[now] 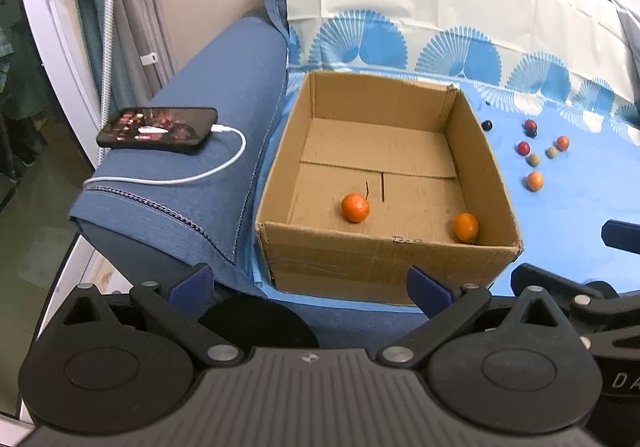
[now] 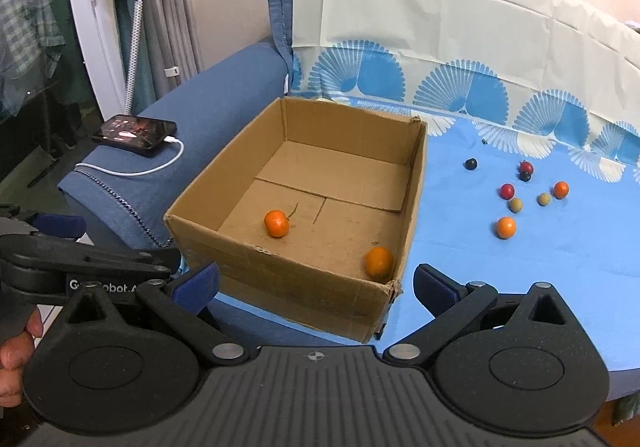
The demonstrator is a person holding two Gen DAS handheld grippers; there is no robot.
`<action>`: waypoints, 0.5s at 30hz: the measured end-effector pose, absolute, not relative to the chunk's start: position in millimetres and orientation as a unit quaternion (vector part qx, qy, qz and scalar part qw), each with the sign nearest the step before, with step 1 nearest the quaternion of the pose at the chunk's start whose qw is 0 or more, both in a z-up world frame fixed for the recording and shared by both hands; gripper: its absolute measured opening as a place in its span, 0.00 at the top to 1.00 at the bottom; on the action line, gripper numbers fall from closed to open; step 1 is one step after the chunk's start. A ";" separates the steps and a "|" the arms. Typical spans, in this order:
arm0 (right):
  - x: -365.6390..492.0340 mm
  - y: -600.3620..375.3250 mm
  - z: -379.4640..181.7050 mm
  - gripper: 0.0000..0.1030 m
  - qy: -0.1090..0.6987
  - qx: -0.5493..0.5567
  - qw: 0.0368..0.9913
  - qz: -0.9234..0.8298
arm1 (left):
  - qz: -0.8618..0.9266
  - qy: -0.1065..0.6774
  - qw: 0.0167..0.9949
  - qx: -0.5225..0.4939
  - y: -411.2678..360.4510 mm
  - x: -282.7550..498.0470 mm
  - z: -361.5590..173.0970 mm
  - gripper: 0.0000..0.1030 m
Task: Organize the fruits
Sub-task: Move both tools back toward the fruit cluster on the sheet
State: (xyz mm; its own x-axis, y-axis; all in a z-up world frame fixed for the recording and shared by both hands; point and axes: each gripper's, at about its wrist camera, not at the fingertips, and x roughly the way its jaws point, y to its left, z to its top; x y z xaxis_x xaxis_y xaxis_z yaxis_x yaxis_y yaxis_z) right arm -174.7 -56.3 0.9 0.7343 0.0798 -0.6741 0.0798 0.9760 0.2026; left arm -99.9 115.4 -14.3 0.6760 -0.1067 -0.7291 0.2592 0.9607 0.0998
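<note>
Two oranges [image 1: 355,207] [image 1: 465,227] lie inside cardboard box [image 1: 384,265].

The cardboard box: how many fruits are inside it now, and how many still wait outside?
Done: two orange fruits lie in the cardboard box. In hand: nothing; left gripper and right gripper are open and empty. Left: about eight small fruits on the blue cloth.
</note>
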 end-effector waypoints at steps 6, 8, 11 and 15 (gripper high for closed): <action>-186.4 -59.4 8.6 0.01 0.348 0.113 0.930 -0.007 | -0.103 0.374 0.916 0.104 110.4 -112.7 -4.3 0.00; -190.1 -62.1 9.6 0.01 0.345 0.116 0.931 -0.010 | -0.105 0.372 0.916 0.105 108.7 -115.6 -2.6 0.00; -193.9 -62.7 10.9 0.01 0.343 0.119 0.932 -0.013 | -0.106 0.369 0.917 0.107 107.0 -118.4 -1.1 0.00; -195.9 -63.3 11.0 0.01 0.342 0.121 0.932 -0.013 | -0.104 0.367 0.918 0.109 106.2 -121.4 -0.5 0.00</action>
